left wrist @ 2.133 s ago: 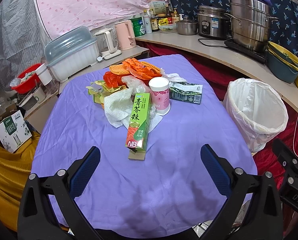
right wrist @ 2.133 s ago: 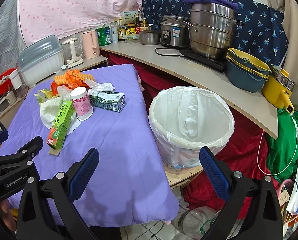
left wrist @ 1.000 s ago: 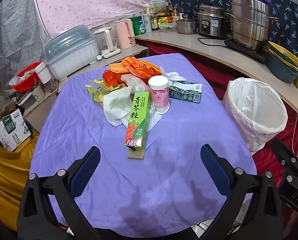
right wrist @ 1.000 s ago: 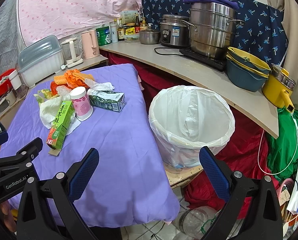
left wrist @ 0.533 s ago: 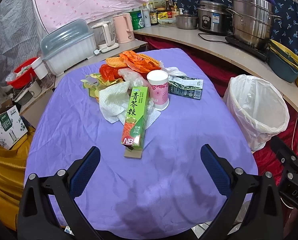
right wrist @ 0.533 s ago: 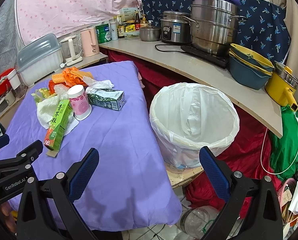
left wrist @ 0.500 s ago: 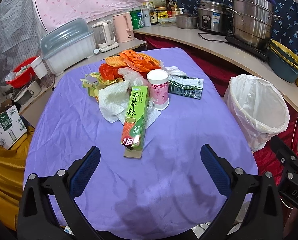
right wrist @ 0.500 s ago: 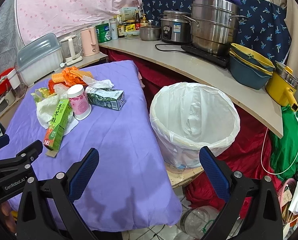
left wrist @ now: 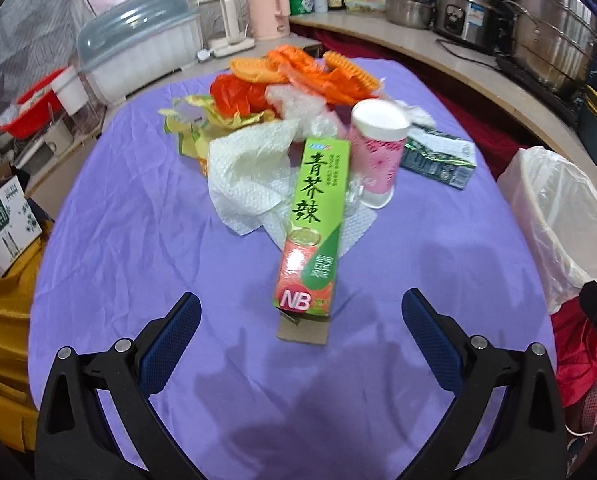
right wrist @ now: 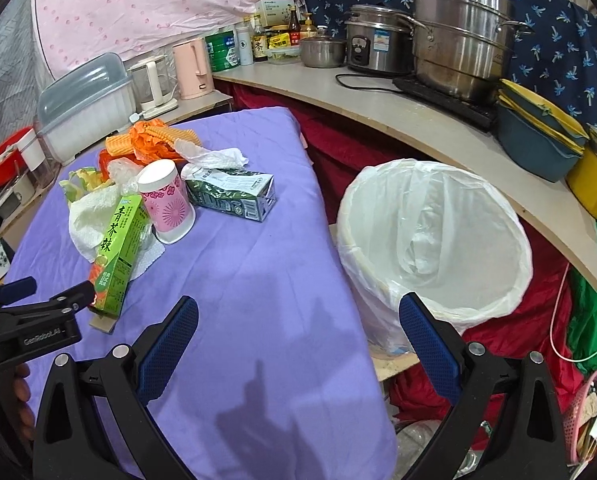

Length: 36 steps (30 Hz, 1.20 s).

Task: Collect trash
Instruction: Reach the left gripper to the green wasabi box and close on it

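Note:
A heap of trash lies on the purple tablecloth (left wrist: 138, 240): a long green box (left wrist: 314, 228), a pink paper cup (left wrist: 376, 156), a white paper towel (left wrist: 250, 172), a green drink carton (left wrist: 438, 156) and orange wrappers (left wrist: 310, 68). My left gripper (left wrist: 300, 340) is open and empty, just short of the green box's near end. My right gripper (right wrist: 298, 336) is open and empty over the table's right edge, beside the white-lined trash bin (right wrist: 434, 240). The green box (right wrist: 118, 252), cup (right wrist: 166, 200) and carton (right wrist: 234, 192) also show in the right wrist view.
A wooden counter (right wrist: 418, 128) behind the bin holds steel pots (right wrist: 458, 48), a rice cooker and stacked bowls (right wrist: 538, 132). A dish rack (left wrist: 138, 56) and kettles stand beyond the table. A cardboard box (left wrist: 2, 224) sits on the left floor.
Both grippers have moved forward toward the table; the trash heap and the bin look larger and closer. Both stay open and nothing was taken hold of.

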Each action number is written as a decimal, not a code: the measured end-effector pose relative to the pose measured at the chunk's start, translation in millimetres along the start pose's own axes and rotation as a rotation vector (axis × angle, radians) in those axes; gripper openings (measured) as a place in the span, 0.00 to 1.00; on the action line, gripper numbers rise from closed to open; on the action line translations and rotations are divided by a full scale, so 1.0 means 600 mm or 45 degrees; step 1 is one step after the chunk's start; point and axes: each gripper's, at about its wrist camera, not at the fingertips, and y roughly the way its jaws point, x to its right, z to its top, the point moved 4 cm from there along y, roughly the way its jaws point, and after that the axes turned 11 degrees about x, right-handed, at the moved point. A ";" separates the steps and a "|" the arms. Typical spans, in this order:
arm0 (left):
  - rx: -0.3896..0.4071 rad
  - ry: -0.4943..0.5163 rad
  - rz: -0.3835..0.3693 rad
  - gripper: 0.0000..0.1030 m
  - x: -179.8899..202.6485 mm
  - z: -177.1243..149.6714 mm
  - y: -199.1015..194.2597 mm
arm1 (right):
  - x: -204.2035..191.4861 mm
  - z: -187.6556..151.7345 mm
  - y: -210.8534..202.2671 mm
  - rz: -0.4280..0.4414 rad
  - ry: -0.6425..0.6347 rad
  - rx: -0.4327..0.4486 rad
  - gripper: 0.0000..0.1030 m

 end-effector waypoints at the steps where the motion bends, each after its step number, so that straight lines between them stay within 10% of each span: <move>1: -0.004 -0.003 -0.002 0.93 -0.003 0.000 0.014 | -0.004 0.001 0.007 0.004 -0.001 -0.005 0.93; 15: -0.084 -0.005 -0.064 0.84 -0.006 -0.009 0.105 | -0.062 0.020 0.065 0.026 -0.034 -0.032 0.93; 23: -0.135 -0.026 -0.149 0.41 -0.011 -0.013 0.114 | -0.091 0.025 0.085 0.049 -0.026 -0.040 0.93; 36: -0.123 -0.090 -0.246 0.37 -0.055 0.005 0.089 | -0.182 0.067 0.151 0.192 -0.023 -0.008 0.94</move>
